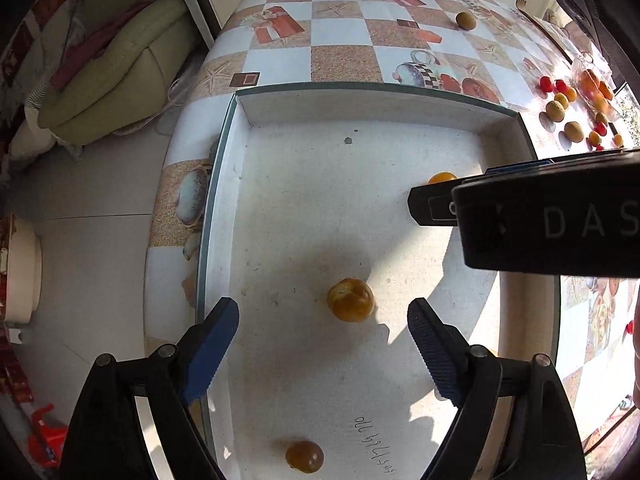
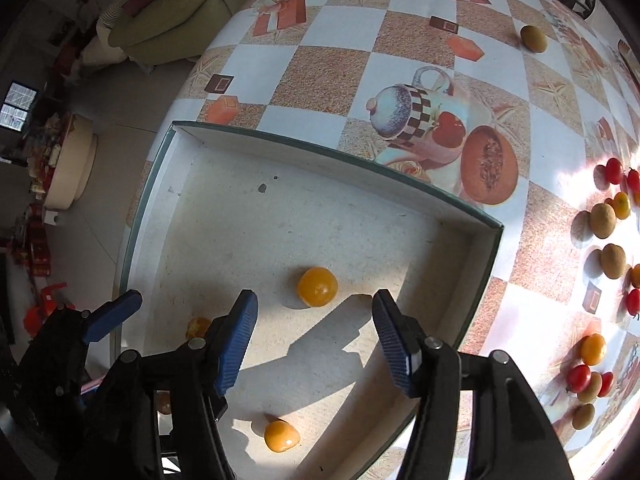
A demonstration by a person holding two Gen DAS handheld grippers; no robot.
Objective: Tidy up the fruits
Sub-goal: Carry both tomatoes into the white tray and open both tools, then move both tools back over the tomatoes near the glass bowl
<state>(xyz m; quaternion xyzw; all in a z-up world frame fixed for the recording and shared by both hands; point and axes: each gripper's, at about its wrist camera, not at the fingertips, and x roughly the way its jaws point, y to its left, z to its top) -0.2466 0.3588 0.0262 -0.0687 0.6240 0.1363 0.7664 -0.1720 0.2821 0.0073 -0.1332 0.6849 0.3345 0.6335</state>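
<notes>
A shallow white box (image 1: 360, 100) with a green rim sits at the table's near corner. In the left wrist view my left gripper (image 1: 322, 320) is open above its floor. A small orange fruit (image 1: 351, 300) lies loose between the fingertips, touching neither pad. A second one (image 1: 305, 456) lies nearer the camera. In the right wrist view my right gripper (image 2: 316, 308) is open too, with a bright orange fruit (image 2: 317, 287) on the box floor just ahead of its tips. Another orange fruit (image 2: 281, 436) lies under it. The right gripper's black body (image 1: 548, 220) half hides a further fruit (image 1: 442, 178).
Loose cherry tomatoes (image 2: 614, 170), brown-green round fruits (image 2: 603, 220) and small oranges (image 2: 593, 349) lie on the checkered tablecloth (image 2: 320, 68) right of the box. One brown-green fruit (image 2: 534, 39) sits alone farther back. A clear bag of oranges (image 1: 592, 88) is at the right. Left of the table are floor and a green sofa (image 1: 120, 64).
</notes>
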